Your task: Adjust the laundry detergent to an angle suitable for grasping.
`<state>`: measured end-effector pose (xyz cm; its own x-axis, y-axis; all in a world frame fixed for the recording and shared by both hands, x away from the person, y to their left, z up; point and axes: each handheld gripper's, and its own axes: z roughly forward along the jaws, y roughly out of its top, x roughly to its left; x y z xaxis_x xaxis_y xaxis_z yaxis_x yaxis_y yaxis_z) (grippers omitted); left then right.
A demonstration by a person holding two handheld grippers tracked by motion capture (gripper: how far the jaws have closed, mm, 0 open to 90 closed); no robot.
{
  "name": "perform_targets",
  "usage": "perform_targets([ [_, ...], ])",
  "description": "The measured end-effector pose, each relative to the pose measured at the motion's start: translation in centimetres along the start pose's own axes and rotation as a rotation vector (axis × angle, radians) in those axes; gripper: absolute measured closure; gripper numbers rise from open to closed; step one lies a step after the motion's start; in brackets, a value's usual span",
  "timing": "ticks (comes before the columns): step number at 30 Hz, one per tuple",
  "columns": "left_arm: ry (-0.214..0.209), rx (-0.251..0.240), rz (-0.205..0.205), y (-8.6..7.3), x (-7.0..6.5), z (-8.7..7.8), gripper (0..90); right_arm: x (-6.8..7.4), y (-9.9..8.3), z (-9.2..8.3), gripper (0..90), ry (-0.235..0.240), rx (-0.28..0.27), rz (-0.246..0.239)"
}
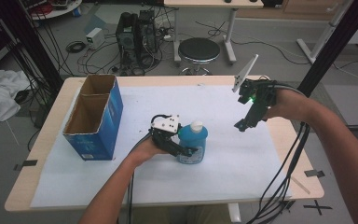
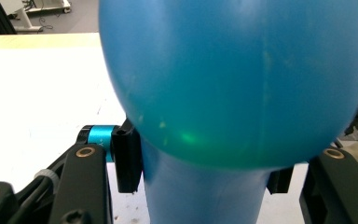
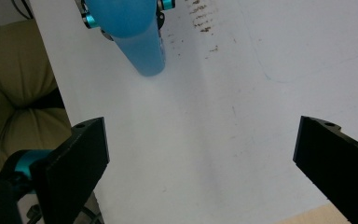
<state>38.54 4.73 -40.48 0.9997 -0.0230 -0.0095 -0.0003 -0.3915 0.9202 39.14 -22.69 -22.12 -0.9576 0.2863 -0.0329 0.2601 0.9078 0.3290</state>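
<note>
- High view, far left: the blue cardboard box (image 1: 94, 119) stands open-topped on the table (image 1: 42, 140), well apart from the work; if the bottle is meant for it, a carry across the white sheet (image 1: 242, 154) gives a loose hold time to fail.
- Middle: the left hand-held gripper (image 1: 182, 150) is clamped on the blue bottle (image 1: 193, 142), which stands upright near the table's middle with its white cap (image 1: 196, 125) on top.
- Left gripper view: the pads (image 2: 129, 161) press the narrow waist below the bulging shoulder (image 2: 233, 79). The smooth plastic could slip or swivel between them on a lift, I judge, and the bottle could tip.
- Right: the right hand-held gripper (image 1: 241, 125) hovers with jaws spread wide, holding nothing, near the bottle. A misjudged approach could knock it sideways out of the other's grip.
</note>
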Motion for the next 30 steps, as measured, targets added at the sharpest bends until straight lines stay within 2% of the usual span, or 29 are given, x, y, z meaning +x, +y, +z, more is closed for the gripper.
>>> perform_targets([
  [13, 0.034, 0.041, 0.001, 0.4, -0.4, -0.2, 42.2, 0.3, 0.1, -0.1, 2.3, -0.003, -0.003, 0.007],
  [17, 0.035, 0.046, -0.011, 0.5, -0.6, -0.3, 36.6, 0.3, 0.1, -0.1, 2.3, -0.002, -0.003, 0.004],
  [19, 0.041, 0.037, -0.03, 0.5, -0.7, -0.3, 35.6, 0.2, 0.1, -0.1, 2.3, -0.003, -0.004, -0.004],
  [20, 0.043, 0.039, -0.037, 0.5, -0.7, -0.3, 30.1, 0.3, 0.1, -0.1, 2.3, -0.002, -0.003, -0.005],
  [22, 0.043, 0.04, -0.045, 0.6, -0.9, -0.4, 29.8, 0.4, 0.1, -0.2, 2.3, -0.003, -0.006, -0.003],
  [24, 0.05, 0.05, -0.038, 0.7, -1.0, -0.5, 29.7, 0.4, 0.0, -0.2, 2.3, -0.005, -0.01, -0.008],
  [26, 0.063, 0.05, -0.047, 0.9, -1.1, -0.5, 23.1, 0.4, 0.0, -0.2, 2.3, -0.005, -0.009, -0.002],
  [30, 0.076, 0.056, -0.038, 1.1, -1.4, -0.7, 23.1, 0.5, 0.0, -0.3, 2.3, -0.006, -0.013, -0.003],
])
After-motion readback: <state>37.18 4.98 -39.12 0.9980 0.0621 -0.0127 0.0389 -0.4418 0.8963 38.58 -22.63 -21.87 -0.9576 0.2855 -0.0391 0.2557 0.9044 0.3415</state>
